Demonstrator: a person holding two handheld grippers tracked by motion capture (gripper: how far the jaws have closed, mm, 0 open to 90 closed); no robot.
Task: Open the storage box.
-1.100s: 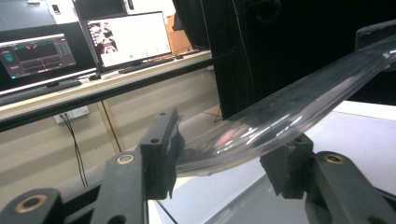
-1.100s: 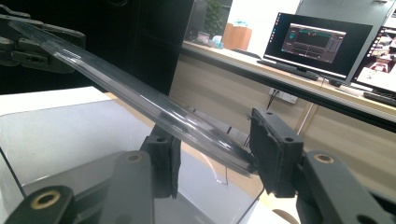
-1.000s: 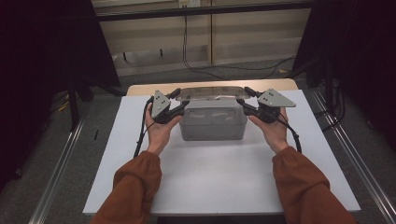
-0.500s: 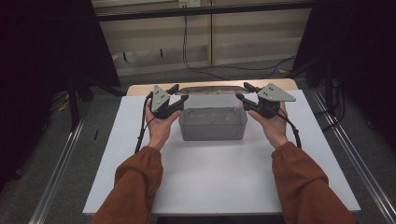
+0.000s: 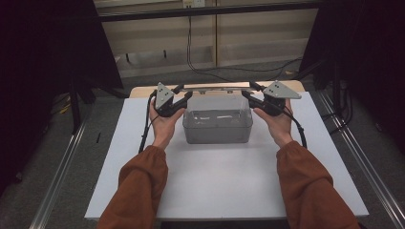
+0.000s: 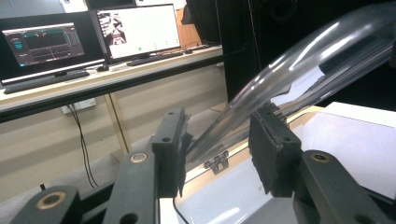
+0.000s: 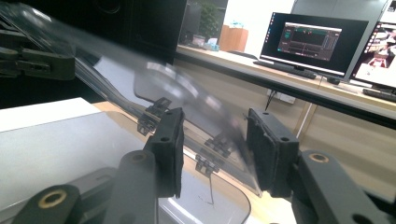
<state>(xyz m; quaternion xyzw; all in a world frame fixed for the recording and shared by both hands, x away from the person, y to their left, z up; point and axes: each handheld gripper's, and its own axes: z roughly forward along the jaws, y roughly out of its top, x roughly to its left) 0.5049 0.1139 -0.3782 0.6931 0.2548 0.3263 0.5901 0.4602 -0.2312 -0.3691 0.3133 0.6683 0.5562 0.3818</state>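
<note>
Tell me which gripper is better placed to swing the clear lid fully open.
Probably neither alone: the left gripper and right gripper each straddle a far corner of the raised lid, symmetric over the box; use both.

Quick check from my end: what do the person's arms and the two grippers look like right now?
Rust-orange long sleeves cover both forearms. The left gripper and right gripper are black, each topped by a grey three-cornered plate with small holes, and each trails a black cable. The jaws are black with brass-coloured pivots and dark pads.
</note>
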